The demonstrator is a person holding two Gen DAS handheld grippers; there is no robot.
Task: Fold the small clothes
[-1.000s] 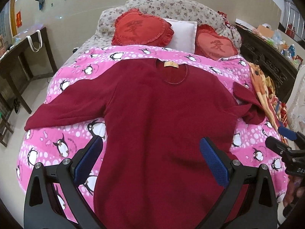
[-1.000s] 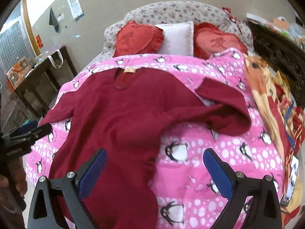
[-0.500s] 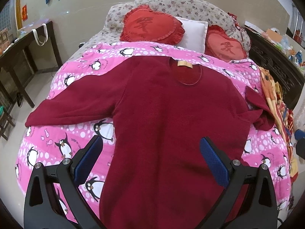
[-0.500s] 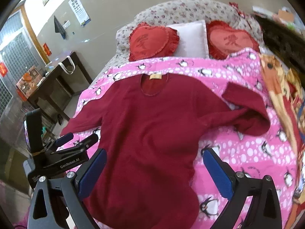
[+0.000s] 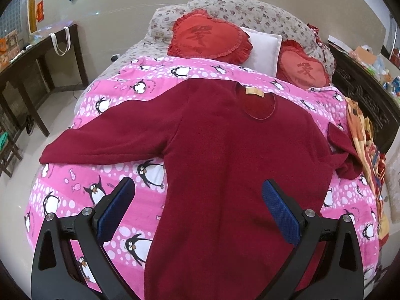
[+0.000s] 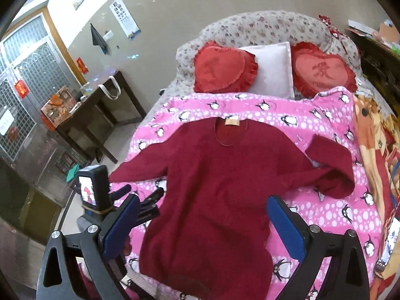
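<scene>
On pink penguin quilt [image 5: 82,180], red sweater [image 5: 225,175]; dark desk [image 6: 100,105] beside bed

Both wrist views overlook the sweater [image 5: 225,175] from the bed's foot.

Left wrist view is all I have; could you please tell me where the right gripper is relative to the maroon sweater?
Observer: The right gripper is open and holds nothing, with its fingers framing the maroon sweater's lower body.
Operator: Thank you. Can you see the hem?
Observer: Yes, the hem lies rumpled by the near edge of the penguin quilt.
Operator: And my left gripper?
Observer: The left gripper is beside the sweater's side edge, just below the outstretched sleeve.
</scene>
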